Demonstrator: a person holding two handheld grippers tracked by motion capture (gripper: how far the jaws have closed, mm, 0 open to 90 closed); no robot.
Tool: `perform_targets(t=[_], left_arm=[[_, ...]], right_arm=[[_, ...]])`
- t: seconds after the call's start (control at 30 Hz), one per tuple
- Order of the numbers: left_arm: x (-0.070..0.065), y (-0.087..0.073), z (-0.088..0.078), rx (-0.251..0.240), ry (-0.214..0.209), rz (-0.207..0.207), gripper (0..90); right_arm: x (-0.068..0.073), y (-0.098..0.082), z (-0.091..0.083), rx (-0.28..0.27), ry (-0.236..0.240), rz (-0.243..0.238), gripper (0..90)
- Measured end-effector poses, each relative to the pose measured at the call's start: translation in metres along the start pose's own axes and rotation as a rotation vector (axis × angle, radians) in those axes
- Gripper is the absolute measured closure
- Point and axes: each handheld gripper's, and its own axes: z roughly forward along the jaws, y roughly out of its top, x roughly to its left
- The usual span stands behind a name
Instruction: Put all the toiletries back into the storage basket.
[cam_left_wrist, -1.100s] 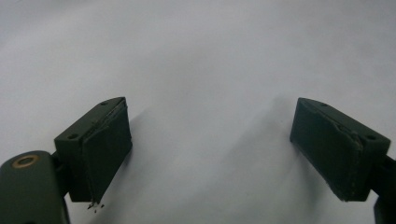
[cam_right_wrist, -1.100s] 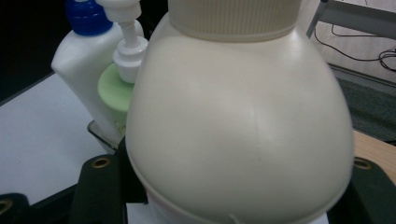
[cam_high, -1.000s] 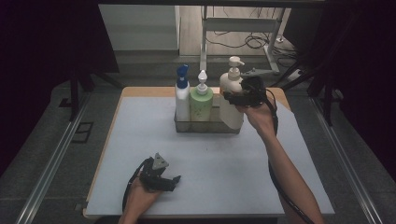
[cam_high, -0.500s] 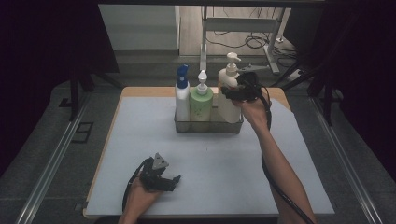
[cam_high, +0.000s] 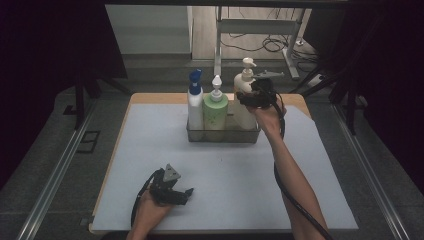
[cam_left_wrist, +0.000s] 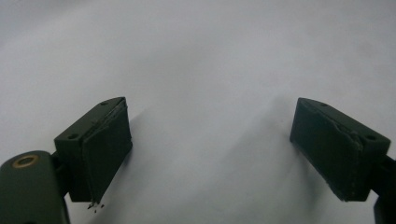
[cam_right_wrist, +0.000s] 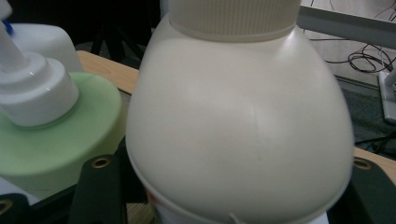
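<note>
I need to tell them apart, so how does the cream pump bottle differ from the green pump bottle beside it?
The cream bottle stands taller than the green bottle. The cream bottle sits between the right gripper's jaws; the green bottle stands free. Both stand upright with pump tops in the same tray.

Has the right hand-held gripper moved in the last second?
Yes. In the high view the right hand-held gripper has shifted left, closer against the cream pump bottle in the wire basket, with that bottle between its jaws.

You face a wooden table (cam_high: 150, 98) under a pale grey mat (cam_high: 150, 150); beyond it, a grey floor (cam_high: 60, 165), tangled cables (cam_high: 260, 45), a metal frame (cam_high: 250, 25) and dark surroundings.
</note>
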Motion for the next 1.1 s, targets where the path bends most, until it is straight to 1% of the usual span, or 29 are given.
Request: perform_targets(t=[0.1,0.23,0.4,0.6,1.1], left_arm=[[0.0,0.0,0.0,0.001,0.0,0.001,12.2],[0.0,0.0,0.0,0.001,0.001,0.002,12.2],[0.0,0.0,0.0,0.0,0.0,-0.005,12.2],[0.0,0.0,0.0,0.0,0.001,0.0,12.2],[0.0,0.0,0.0,0.0,0.001,0.001,12.2]], right_arm=[[0.001,-0.005,0.005,0.009,-0.008,-0.003,37.2],[0.002,-0.011,0.008,0.02,0.001,-0.003,37.1],[0.003,-0.015,0.006,0.024,0.002,-0.001,37.1],[0.003,-0.02,0.004,0.038,-0.002,0.002,37.1],[0.001,-0.04,0.004,0.074,0.003,0.022,37.0]])
